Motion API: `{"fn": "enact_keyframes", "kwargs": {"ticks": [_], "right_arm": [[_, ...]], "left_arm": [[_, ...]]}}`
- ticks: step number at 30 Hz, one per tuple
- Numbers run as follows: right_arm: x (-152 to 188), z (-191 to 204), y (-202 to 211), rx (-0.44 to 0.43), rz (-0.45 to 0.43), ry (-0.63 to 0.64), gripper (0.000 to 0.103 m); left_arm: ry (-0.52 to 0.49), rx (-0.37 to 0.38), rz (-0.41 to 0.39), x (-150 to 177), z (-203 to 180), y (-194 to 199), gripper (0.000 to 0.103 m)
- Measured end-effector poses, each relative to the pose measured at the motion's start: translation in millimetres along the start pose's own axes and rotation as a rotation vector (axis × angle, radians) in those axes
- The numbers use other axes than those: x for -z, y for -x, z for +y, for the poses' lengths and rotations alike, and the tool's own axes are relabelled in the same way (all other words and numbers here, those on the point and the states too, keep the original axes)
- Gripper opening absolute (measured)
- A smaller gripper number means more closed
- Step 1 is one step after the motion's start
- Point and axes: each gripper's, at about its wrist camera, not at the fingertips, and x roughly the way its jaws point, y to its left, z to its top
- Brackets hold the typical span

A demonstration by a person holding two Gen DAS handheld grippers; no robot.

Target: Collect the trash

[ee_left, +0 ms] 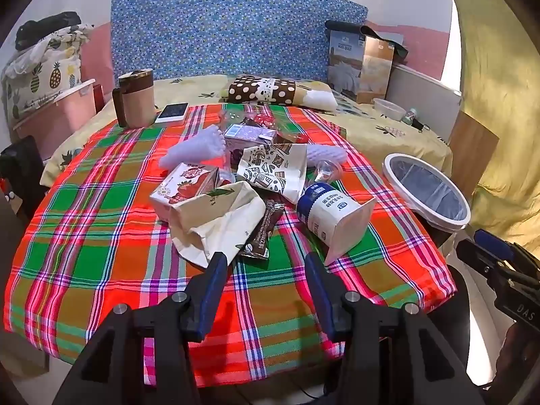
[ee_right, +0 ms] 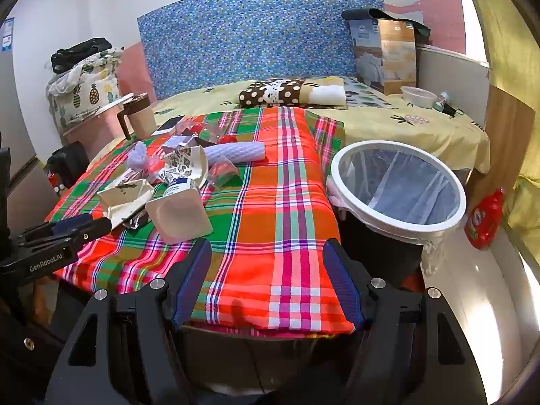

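A heap of trash lies on the plaid cloth (ee_left: 101, 236): a cream paper bag (ee_left: 219, 222), a white and blue milk carton (ee_left: 334, 217) on its side, a strawberry carton (ee_left: 184, 185), a patterned paper bag (ee_left: 273, 172), a brown wrapper (ee_left: 263, 236) and purple foam sleeves (ee_left: 199, 150). My left gripper (ee_left: 266, 258) is open and empty just in front of the cream bag and wrapper. My right gripper (ee_right: 266, 248) is open and empty over the cloth's near edge, between the milk carton (ee_right: 179, 212) and the white-rimmed lined bin (ee_right: 398, 185).
A brown and tan mug (ee_left: 136, 98) and a phone (ee_left: 172, 113) stand at the cloth's far left. A pillow (ee_left: 270, 89), a box (ee_left: 361, 64) and a plastic bowl (ee_left: 389, 108) lie on the bed behind. A red bottle (ee_right: 484, 219) stands on the floor right of the bin.
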Motion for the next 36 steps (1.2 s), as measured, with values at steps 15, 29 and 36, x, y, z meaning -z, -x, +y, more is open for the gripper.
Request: {"fn": "enact_keyframes", "kwargs": {"ticks": [15, 29, 36], "right_arm": [[-0.1, 0.6, -0.6, 0.004, 0.004, 0.007, 0.07], [0.6, -0.1, 0.8, 0.004, 0.003, 0.007, 0.07], [0.0, 3.9, 2.6, 0.0, 0.005, 0.009, 0.07]], "left_arm": [[-0.006, 0.001, 0.013, 3.2, -1.9, -3.4, 0.048], [-0.008, -0.005, 0.011, 3.0, -1.4, -2.9, 0.048], [-0.009, -0.004, 0.01, 2.9, -0.2, -2.5, 0.048]]}}
